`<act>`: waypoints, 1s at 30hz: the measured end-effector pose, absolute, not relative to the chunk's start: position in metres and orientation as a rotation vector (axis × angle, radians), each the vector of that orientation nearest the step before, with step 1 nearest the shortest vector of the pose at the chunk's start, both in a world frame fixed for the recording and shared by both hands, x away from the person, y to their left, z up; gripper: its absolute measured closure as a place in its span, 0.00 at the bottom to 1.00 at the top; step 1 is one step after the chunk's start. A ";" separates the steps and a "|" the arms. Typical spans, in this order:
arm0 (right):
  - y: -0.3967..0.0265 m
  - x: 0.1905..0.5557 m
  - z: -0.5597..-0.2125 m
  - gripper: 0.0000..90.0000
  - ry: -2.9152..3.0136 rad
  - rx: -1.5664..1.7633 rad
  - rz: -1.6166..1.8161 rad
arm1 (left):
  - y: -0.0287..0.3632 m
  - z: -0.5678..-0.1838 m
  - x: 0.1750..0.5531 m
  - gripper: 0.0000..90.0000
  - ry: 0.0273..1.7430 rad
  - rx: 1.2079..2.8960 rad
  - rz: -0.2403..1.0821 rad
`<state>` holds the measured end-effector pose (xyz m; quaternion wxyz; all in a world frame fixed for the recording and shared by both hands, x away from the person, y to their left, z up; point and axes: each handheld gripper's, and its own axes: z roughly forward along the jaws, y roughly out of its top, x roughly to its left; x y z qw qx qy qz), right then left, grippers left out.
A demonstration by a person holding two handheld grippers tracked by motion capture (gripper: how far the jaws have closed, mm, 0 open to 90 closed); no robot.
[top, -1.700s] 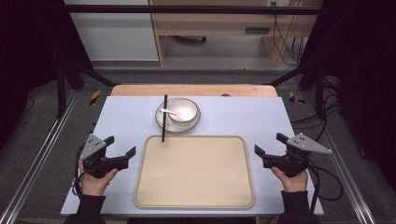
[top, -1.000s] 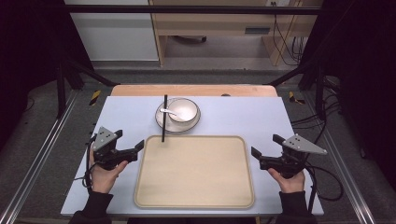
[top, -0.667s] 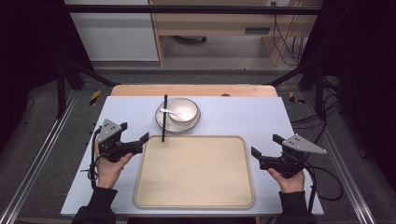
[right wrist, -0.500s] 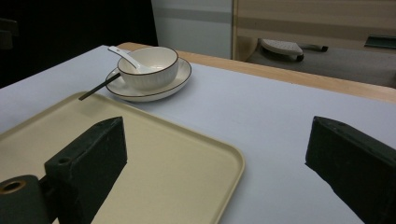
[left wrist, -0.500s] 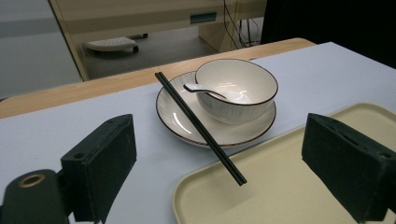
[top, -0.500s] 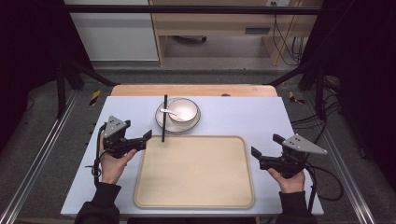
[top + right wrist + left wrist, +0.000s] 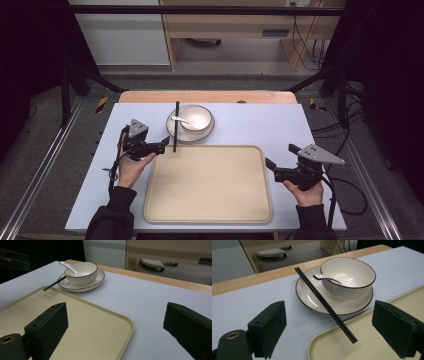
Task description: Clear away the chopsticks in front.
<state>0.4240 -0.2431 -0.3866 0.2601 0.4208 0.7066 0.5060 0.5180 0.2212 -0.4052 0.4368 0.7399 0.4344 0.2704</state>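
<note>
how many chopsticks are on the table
2, lying side by side as a pair of chopsticks: far ends on the plate rim left of the bowl, near ends over the tray edge, ahead of the left gripper.

— What do the claws look like?
— The left claw (image 7: 164,143) and right claw (image 7: 270,164) are black, with blocky matte jaws, a grey three-cornered plate on top and a black cable trailing.
— Any fittings?
— A brass-ringed hole by the jaw base.
— Clothing?
— Dark sleeves (image 7: 113,215).
</note>
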 end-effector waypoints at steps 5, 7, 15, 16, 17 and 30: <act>-0.242 0.425 -0.387 0.06 1.917 1.137 1.368 | 0.213 -0.408 0.532 0.13 1.087 1.864 0.658; -0.242 0.425 -0.387 0.06 1.917 1.137 1.368 | 0.211 -0.409 0.536 0.13 1.080 1.874 0.666; -0.245 0.425 -0.386 0.07 1.909 1.147 1.377 | 0.200 -0.415 0.559 0.16 1.104 1.913 0.665; -0.245 0.425 -0.386 0.07 1.909 1.147 1.377 | 0.200 -0.415 0.559 0.16 1.104 1.913 0.665; -0.245 0.425 -0.386 0.07 1.908 1.147 1.378 | 0.199 -0.418 0.564 0.16 1.108 1.934 0.669; -0.246 0.426 -0.386 0.07 1.907 1.148 1.378 | 0.191 -0.430 0.589 0.35 1.160 1.984 0.686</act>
